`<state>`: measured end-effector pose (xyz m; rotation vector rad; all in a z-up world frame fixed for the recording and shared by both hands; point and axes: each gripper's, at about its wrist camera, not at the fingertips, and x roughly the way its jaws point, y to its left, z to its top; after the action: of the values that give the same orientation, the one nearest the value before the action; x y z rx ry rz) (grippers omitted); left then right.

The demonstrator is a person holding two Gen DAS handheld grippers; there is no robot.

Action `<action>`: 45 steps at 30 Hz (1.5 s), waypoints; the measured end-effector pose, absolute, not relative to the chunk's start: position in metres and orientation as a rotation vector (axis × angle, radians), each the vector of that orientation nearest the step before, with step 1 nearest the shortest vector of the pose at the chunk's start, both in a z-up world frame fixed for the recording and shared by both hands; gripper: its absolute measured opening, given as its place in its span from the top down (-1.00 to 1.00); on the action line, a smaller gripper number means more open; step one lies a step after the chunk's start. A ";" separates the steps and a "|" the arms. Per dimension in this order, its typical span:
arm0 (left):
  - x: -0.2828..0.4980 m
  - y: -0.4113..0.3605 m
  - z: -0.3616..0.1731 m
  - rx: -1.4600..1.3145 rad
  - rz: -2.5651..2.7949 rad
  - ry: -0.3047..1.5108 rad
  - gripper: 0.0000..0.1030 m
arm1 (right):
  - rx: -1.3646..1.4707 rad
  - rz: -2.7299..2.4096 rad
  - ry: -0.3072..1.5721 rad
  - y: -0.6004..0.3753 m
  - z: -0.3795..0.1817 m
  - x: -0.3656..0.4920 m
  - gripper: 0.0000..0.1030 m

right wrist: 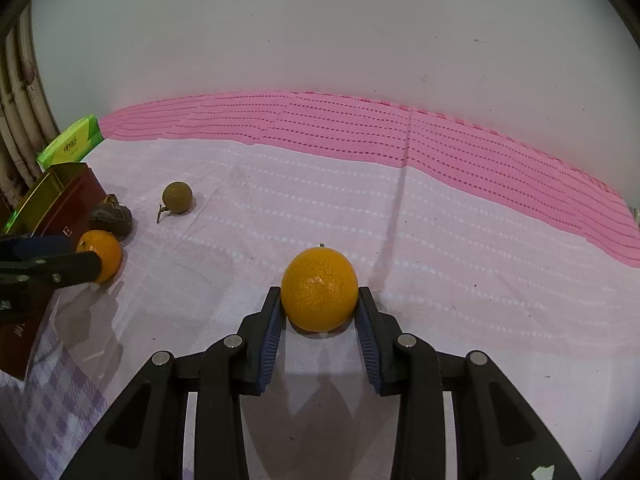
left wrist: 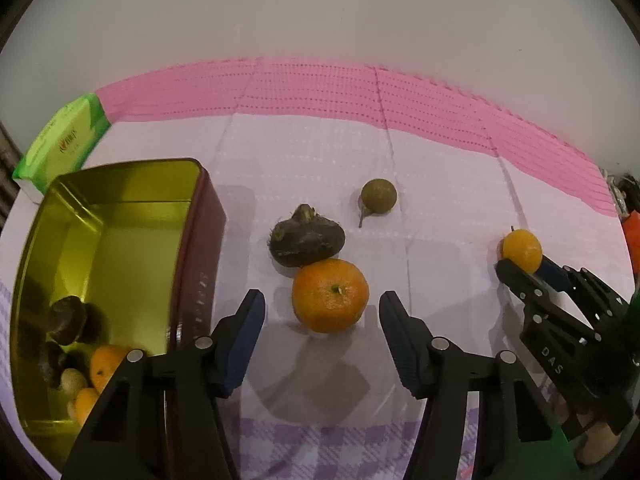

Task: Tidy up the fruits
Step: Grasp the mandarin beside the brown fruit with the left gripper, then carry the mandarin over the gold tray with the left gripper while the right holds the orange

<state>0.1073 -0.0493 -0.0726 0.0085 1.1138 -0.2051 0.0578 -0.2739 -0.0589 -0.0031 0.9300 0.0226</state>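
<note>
Black-armed left tongs [left wrist: 322, 342] fill the bottom of the left wrist view, their blue pads spread wide apart with the mandarin [left wrist: 330, 295] lying between the tips, touched by neither pad. Its stem end faces up toward the camera. Under everything, the bench [left wrist: 440, 184] wears a pale cloth with dotted rows, a pink band along the far edge and purple checks near the camera.

At nine o'clock of the left tongs sits the tin box [left wrist: 120, 248], dark red outside, gold inside, its long axis running away from the camera. Gold characters on its red wall are too blurred to read. Inside, at its near end, lie several dark and orange fruits. Beyond it at eleven o'clock rests a green carton [left wrist: 60, 148] with red lettering that I cannot make out.

Right tongs [right wrist: 319, 300] are clamped on the small orange [right wrist: 319, 289], which rests on the cloth; in the left view their arm reads "DAS".

Touching the mandarin at its twelve o'clock is a dark water chestnut [left wrist: 306, 238], tuft pointing away and up. Smallest, a round brown-green fruit [left wrist: 379, 197] lies apart at one o'clock, its stalk pointing toward the camera.
</note>
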 end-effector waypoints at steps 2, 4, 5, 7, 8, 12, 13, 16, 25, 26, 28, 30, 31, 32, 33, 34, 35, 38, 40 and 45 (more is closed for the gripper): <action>0.109 -0.051 -0.073 0.018 -0.196 1.107 -0.16 | -0.004 0.022 0.930 -0.274 -0.059 0.057 0.34; 0.112 -0.053 -0.074 0.022 -0.195 1.101 -0.16 | -0.001 0.024 0.930 -0.273 -0.058 0.058 0.34; 0.113 -0.054 -0.074 0.023 -0.194 1.099 -0.14 | 0.000 0.025 0.930 -0.273 -0.059 0.058 0.34; 0.116 -0.056 -0.075 0.032 -0.200 1.094 -0.03 | -0.002 0.024 0.930 -0.272 -0.059 0.058 0.34; 0.117 -0.058 -0.076 0.039 -0.201 1.098 0.02 | -0.003 0.023 0.930 -0.272 -0.059 0.058 0.34; 0.119 -0.061 -0.081 0.047 -0.213 1.107 0.06 | -0.004 0.023 0.930 -0.272 -0.058 0.057 0.34; 0.119 -0.062 -0.082 0.052 -0.210 1.108 0.09 | -0.005 0.022 0.930 -0.272 -0.058 0.057 0.34; 0.121 -0.061 -0.086 0.045 -0.214 1.112 0.17 | -0.003 0.023 0.930 -0.271 -0.058 0.057 0.34; 0.104 -0.060 -0.082 0.080 -0.234 1.120 0.18 | -0.011 0.018 0.931 -0.269 -0.059 0.057 0.34; 0.101 -0.059 -0.082 0.083 -0.234 1.119 0.18 | -0.014 0.017 0.932 -0.268 -0.059 0.057 0.34; 0.097 -0.059 -0.079 0.087 -0.240 1.113 0.18 | -0.016 0.016 0.932 -0.268 -0.060 0.057 0.34; 0.093 -0.057 -0.077 0.090 -0.237 1.104 0.18 | -0.016 0.016 0.932 -0.267 -0.060 0.058 0.35; 0.091 -0.056 -0.075 0.088 -0.238 1.101 0.18 | -0.017 0.015 0.932 -0.267 -0.060 0.058 0.35; 0.090 -0.055 -0.073 0.083 -0.241 1.100 0.18 | -0.019 0.014 0.932 -0.266 -0.060 0.058 0.35; 0.089 -0.054 -0.071 0.078 -0.245 1.098 0.18 | -0.021 0.014 0.932 -0.266 -0.060 0.058 0.35; 0.087 -0.052 -0.069 0.077 -0.246 1.094 0.18 | -0.022 0.013 0.932 -0.266 -0.061 0.059 0.35; 0.086 -0.051 -0.067 0.078 -0.245 1.090 0.18 | -0.023 0.013 0.932 -0.265 -0.061 0.059 0.35; 0.079 -0.050 -0.059 0.066 -0.251 1.080 0.18 | -0.023 0.013 0.933 -0.265 -0.061 0.059 0.35; 0.076 -0.048 -0.054 0.063 -0.254 1.076 0.18 | -0.023 0.013 0.932 -0.265 -0.061 0.059 0.35; 0.069 -0.045 -0.039 0.044 -0.268 1.048 0.18 | -0.023 0.013 0.932 -0.265 -0.061 0.059 0.35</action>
<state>0.0694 -0.0445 -0.0387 0.0438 1.0477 -0.2679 0.0590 -0.2650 -0.0613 -0.0231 0.9324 0.0129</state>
